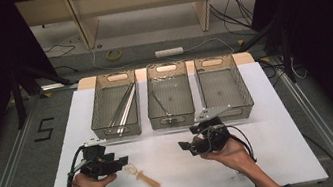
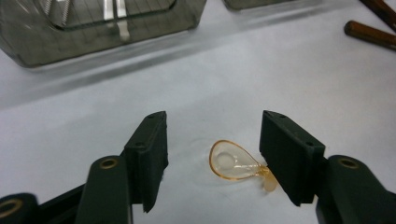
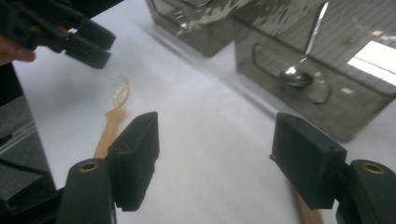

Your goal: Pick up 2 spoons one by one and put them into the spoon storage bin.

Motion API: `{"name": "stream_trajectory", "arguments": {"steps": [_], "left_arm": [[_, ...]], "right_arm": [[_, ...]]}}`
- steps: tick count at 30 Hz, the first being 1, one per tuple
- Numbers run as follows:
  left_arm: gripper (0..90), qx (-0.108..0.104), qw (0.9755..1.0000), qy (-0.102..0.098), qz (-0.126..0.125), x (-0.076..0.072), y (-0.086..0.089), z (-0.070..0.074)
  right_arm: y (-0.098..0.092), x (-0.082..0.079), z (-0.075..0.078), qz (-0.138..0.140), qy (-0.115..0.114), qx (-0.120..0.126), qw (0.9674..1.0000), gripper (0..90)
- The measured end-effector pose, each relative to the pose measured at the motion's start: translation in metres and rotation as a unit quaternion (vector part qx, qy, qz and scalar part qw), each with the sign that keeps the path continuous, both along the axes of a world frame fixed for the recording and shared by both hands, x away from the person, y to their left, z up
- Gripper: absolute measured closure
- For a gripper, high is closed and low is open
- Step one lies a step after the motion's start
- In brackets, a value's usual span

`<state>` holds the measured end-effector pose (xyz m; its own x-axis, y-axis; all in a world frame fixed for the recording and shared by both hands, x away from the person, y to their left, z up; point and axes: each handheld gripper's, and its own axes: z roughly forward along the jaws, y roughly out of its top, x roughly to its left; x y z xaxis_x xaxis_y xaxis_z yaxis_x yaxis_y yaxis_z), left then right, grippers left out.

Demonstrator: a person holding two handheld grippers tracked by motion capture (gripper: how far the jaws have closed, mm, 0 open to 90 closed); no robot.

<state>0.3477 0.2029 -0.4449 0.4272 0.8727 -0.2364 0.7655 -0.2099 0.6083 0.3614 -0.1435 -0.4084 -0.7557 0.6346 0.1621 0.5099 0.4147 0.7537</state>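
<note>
High view: amber spoon (image 1: pixel 143 176) lies flat on white surface (image 1: pixel 280 121), lower centre-left, just right of left claw (image 1: pixel 120 160).

Left gripper view: translucent amber bowl, ring-rimmed, sits between the spread jaws, untouched.

Right gripper view: right claw (image 3: pixel 215 161) spread, empty; opaque tan handle at left.

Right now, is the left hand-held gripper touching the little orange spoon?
Cannot tell. In the left gripper view the spoon lies on the white table between the open jaws of the left hand-held gripper; its handle end runs up to the right jaw, hiding any gap.
</note>
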Motion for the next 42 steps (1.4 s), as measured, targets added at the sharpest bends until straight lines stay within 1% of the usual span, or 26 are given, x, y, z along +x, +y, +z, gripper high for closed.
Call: {"name": "stream_trajectory", "arguments": {"steps": [6, 8, 9, 10, 15, 18, 24, 25, 27, 32, 35, 37, 39, 41, 42], "left_arm": [[50.1, -0.004, 0.9996, 0.026, -0.01, 0.002, -0.002, -0.006], [52.1, -0.004, 0.9992, 0.036, -0.013, 0.003, -0.002, -0.008], [53.3, -0.003, 0.9991, 0.04, -0.013, 0.004, -0.003, -0.01], [54.4, -0.002, 0.9989, 0.045, -0.015, 0.005, -0.003, -0.011], [60.9, -0.006, 0.9978, 0.065, -0.013, 0.012, -0.001, -0.019], [64.3, -0.008, 0.9971, 0.074, -0.016, 0.015, -0.001, -0.022], [70.4, -0.014, 0.9961, 0.085, -0.018, 0.016, -0.002, -0.026], [71.1, -0.012, 0.9961, 0.085, -0.021, 0.017, -0.003, -0.027], [72.5, -0.014, 0.9958, 0.088, -0.023, 0.017, -0.003, -0.028], [79.6, -0.017, 0.9952, 0.093, -0.026, 0.018, -0.003, -0.029], [83.7, -0.017, 0.9954, 0.091, -0.025, 0.018, -0.004, -0.028], [84.7, -0.02, 0.9954, 0.09, -0.025, 0.017, -0.003, -0.028], [85.8, -0.026, 0.9955, 0.088, -0.024, 0.017, -0.003, -0.027], [86.4, -0.033, 0.9959, 0.082, -0.021, 0.017, -0.003, -0.026], [86.7, -0.029, 0.9959, 0.082, -0.025, 0.016, -0.003, -0.025]], "right_arm": [[0.008, -0.013, -0.009, 0.021, -0.002, -0.01, 0.9997, 32.2], [0.011, -0.016, -0.011, 0.025, 0.001, -0.013, 0.9996, 32.2], [0.011, -0.016, -0.012, 0.028, -0.002, -0.013, 0.9995, 32.2], [0.013, -0.018, -0.013, 0.028, 0.002, -0.012, 0.9995, 32.3], [0.019, -0.022, -0.018, 0.042, 0.005, -0.017, 0.999, 32.3], [0.022, -0.024, -0.02, 0.048, 0.006, -0.019, 0.9987, 32.3], [0.032, -0.03, -0.024, 0.058, 0.008, -0.017, 0.9981, 32.3], [0.034, -0.031, -0.026, 0.063, 0.008, -0.019, 0.9978, 32.3], [0.037, -0.033, -0.028, 0.068, 0.009, -0.021, 0.9974, 32.3], [0.044, -0.035, -0.032, 0.076, 0.014, -0.027, 0.9966, 32.4], [0.047, -0.036, -0.034, 0.078, 0.019, -0.031, 0.9963, 32.5], [0.049, -0.035, -0.035, 0.082, 0.02, -0.031, 0.996, 32.6], [0.051, -0.036, -0.037, 0.083, 0.022, -0.033, 0.9958, 32.8], [0.055, -0.036, -0.038, 0.085, 0.023, -0.035, 0.9955, 32.9], [0.057, -0.036, -0.039, 0.086, 0.022, -0.036, 0.9954, 33.0]]}}
